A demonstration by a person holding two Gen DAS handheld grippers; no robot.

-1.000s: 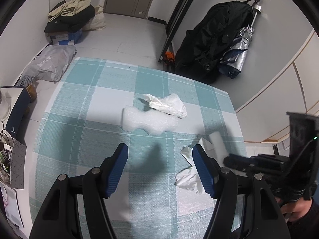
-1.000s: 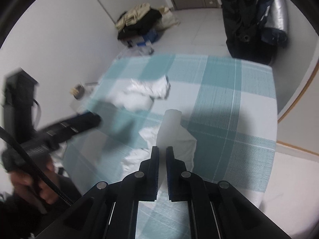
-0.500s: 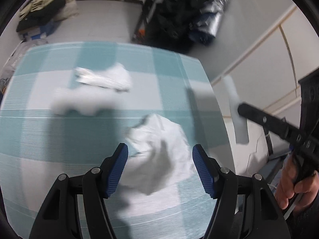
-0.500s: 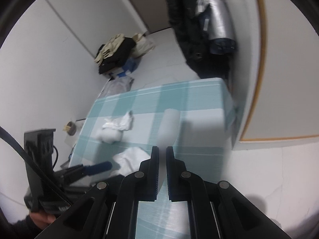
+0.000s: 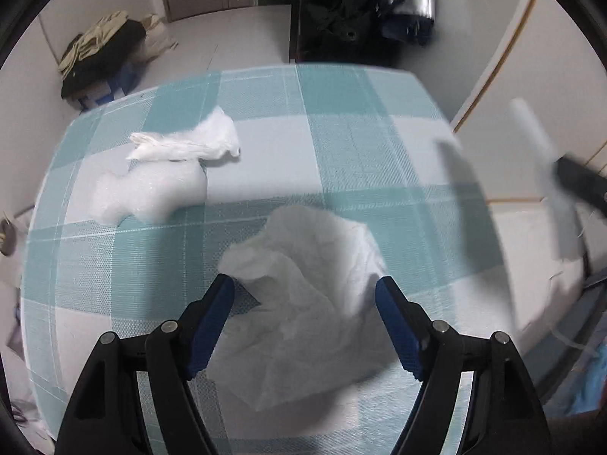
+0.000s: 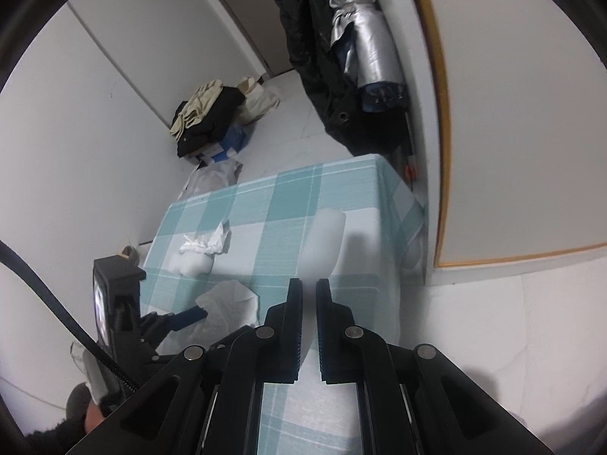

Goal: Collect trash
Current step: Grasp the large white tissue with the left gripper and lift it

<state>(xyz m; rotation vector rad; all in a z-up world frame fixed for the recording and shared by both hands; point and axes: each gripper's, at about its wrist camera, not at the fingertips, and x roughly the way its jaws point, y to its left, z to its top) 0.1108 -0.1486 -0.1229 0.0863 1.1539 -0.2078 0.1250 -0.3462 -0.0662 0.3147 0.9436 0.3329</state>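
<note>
The bench [image 5: 341,159] view has swung: the left gripper [image 5: 303,318] now hangs over the crumpled tissue [image 5: 315,276], fingers released and just widened around it, untouched. The right gripper [image 6: 309,326], clenched on a white strip [image 6: 326,242], has carried it off beyond the tissue.

Tabletop [image 5: 341,144] has teal-and-white check cloth. Clothes pile [image 6: 206,115] sits on a blue box [image 6: 227,146] by the far wall. Black jacket [image 6: 322,76] and silver folded umbrella [image 6: 366,41] hang nearby.
</note>
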